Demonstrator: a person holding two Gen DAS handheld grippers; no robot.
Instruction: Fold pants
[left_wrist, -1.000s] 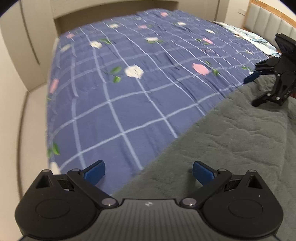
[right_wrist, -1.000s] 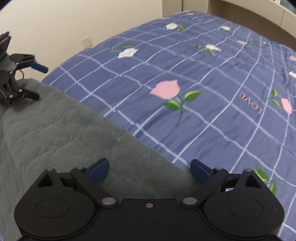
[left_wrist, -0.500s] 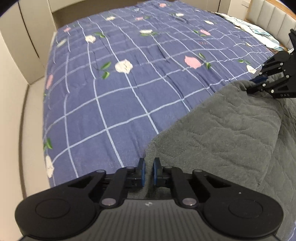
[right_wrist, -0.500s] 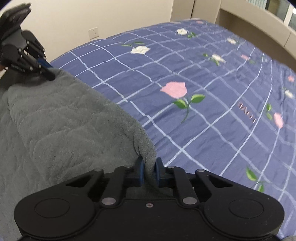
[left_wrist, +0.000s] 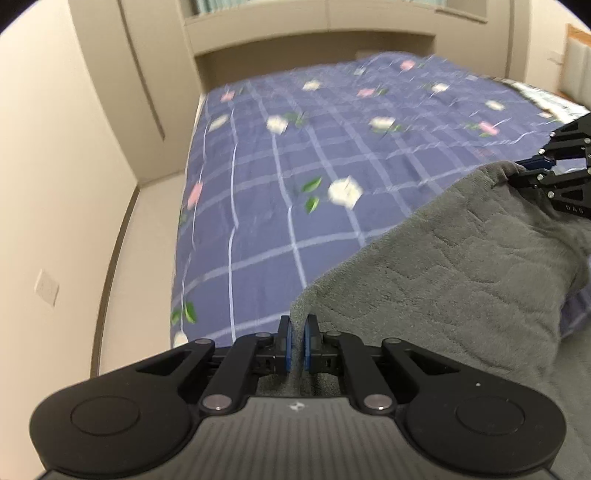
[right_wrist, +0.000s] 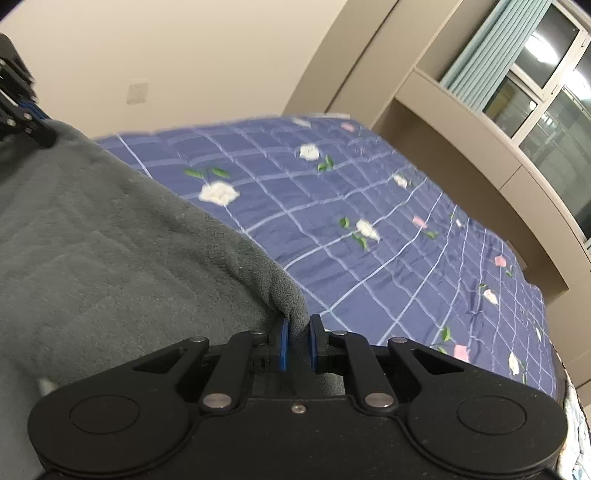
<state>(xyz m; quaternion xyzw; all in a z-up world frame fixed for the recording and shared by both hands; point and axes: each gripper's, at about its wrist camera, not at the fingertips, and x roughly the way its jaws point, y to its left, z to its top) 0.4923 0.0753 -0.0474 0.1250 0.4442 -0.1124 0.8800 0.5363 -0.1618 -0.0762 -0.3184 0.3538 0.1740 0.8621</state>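
Note:
The pants are grey fleece (left_wrist: 461, 266), lifted off a bed with a blue checked floral quilt (left_wrist: 295, 166). My left gripper (left_wrist: 296, 347) is shut on one corner of the fabric edge. My right gripper (right_wrist: 297, 345) is shut on the other corner; it also shows at the right in the left wrist view (left_wrist: 543, 168). The left gripper shows at the far left of the right wrist view (right_wrist: 26, 114). The fabric edge (right_wrist: 129, 236) spans between the two grippers and hangs below them.
A beige wall (left_wrist: 74, 147) with a socket stands left of the bed, with a strip of floor between. A built-in shelf recess (left_wrist: 314, 55) runs behind the bed. A window with teal curtains (right_wrist: 517, 66) is at the right. A headboard (left_wrist: 576, 70) is at far right.
Both grippers went from open to shut on the pants' edge, then rose and tilted up, lifting the fabric off the quilt. The views now take in walls and the window.

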